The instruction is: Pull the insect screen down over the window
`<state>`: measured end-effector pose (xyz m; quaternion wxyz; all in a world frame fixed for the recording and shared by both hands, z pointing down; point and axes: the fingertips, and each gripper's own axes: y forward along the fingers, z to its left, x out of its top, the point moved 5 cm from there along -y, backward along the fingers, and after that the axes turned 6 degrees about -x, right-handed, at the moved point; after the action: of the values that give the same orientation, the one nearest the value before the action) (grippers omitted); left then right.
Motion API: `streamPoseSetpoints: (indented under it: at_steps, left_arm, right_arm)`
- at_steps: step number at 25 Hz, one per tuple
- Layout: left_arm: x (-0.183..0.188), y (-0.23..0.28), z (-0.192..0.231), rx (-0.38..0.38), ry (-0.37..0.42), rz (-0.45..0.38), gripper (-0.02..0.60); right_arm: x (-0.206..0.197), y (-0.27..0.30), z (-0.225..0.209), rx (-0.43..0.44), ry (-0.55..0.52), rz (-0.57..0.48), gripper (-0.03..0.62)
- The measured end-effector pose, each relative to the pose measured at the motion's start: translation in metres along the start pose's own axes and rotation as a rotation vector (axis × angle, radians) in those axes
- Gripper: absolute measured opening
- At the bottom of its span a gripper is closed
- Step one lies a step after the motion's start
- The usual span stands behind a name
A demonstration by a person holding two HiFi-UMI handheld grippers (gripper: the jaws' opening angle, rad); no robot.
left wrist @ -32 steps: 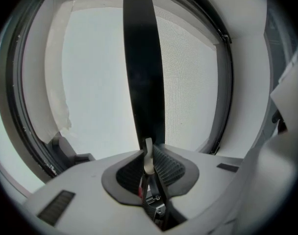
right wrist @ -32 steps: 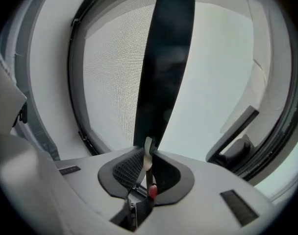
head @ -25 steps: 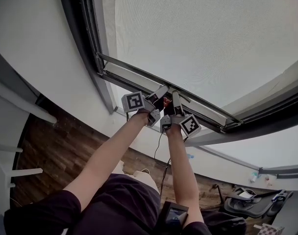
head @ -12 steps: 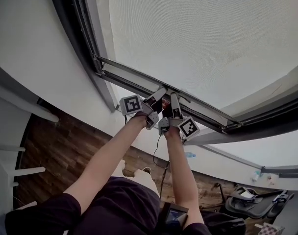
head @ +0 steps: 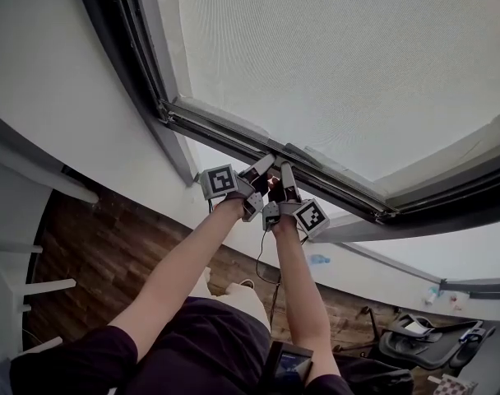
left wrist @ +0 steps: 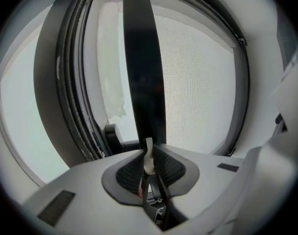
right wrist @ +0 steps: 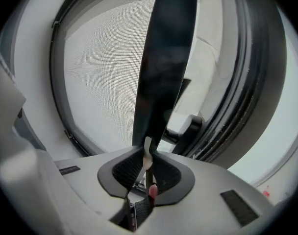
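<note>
Grey mesh of the insect screen (head: 332, 64) fills the head view from about 10 o'clock round to 3 o'clock, stretched inside the dark window frame (head: 110, 48). Its dark pull bar (head: 233, 134) forms the lower edge of the mesh and slants from 10 o'clock down toward 4 o'clock, close along the frame's lower rail. From this steep angle it may be touching that rail, but I cannot tell.

Both tools meet at the middle of the bar, just below the picture's centre. The left hand-held gripper (head: 265, 164) reaches in from 7 o'clock and the right hand-held gripper (head: 284, 171) from 6 o'clock, their tips just beside each other and their marker cubes spread apart. Two bare forearms (head: 192, 262) rise to them from the bottom edge.

In the left gripper view, the left hand-held gripper (left wrist: 148, 154) has its ribbed pads pressed together on a thin pale lip (left wrist: 148, 156) of the bar, which runs away toward 12 o'clock, with the mesh at 2 o'clock. In the right gripper view, the right hand-held gripper (right wrist: 148, 156) is clamped on the same kind of lip (right wrist: 147, 153), with the mesh at 10 o'clock.

A white wall (head: 44, 81) lies at 9 o'clock and a brown wooden floor (head: 94, 253) at 8 o'clock.
</note>
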<state>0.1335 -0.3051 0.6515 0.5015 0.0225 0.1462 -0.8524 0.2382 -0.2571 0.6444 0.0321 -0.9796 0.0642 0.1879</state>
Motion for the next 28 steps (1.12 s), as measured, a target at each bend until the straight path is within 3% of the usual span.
streamPoseSetpoints:
  at_steps: [4,11,28]
  left_arm:
    - [0.000,-0.002,0.010,0.017,0.007,-0.002,0.074]
    - [-0.003,-0.004,0.017,0.032,-0.014,-0.003,0.077]
    - [-0.012,-0.015,0.061,0.131,-0.060,-0.005,0.080]
  right_arm:
    - [-0.003,-0.001,-0.013,-0.051,-0.009,0.005,0.058]
    - [-0.003,0.000,-0.018,-0.024,-0.022,0.006,0.060]
    - [-0.026,-0.005,-0.064,-0.158,0.064,0.038,0.061]
